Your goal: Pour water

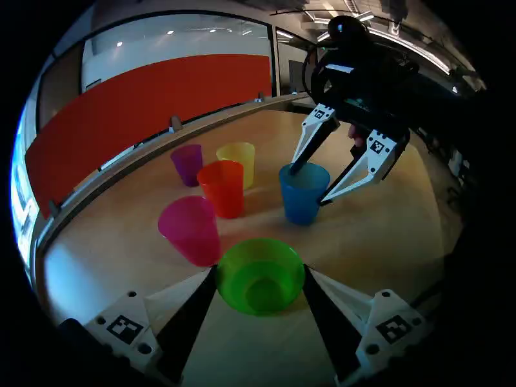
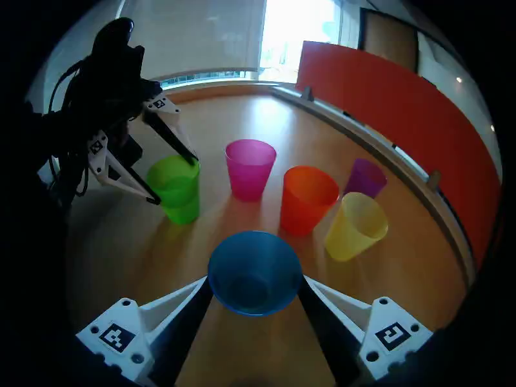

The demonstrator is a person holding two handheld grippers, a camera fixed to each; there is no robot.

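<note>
Left gripper (image 1: 258,267) narrowed onto the green cup (image 1: 259,287) at 6 o'clock in the left gripper view, both fingers against its sides. Right gripper (image 2: 255,278) likewise closed around the blue cup (image 2: 255,266) at 6 o'clock in the right gripper view. Both cups apparently standing on the wooden table (image 1: 387,238), the blue one apart from the green at about 1 o'clock in the left gripper view. Magenta cup (image 1: 190,229), orange cup (image 1: 222,187), yellow cup (image 1: 237,160) and purple cup (image 1: 187,163) clustered between 10 and 12 o'clock of the green cup. No telling the full cup from the empty one here, so judge by weight on lifting. Hold the receiving cup planted and upright. Lift the pouring cup straight up, clear of the orange and magenta rims, and bring it just above and beside the other rim. Squeeze only enough to hold, the thin plastic being likely to flex and slip. Tilt slowly, lip low over the middle of the receiving cup, then ease back upright before drawing away.
</note>
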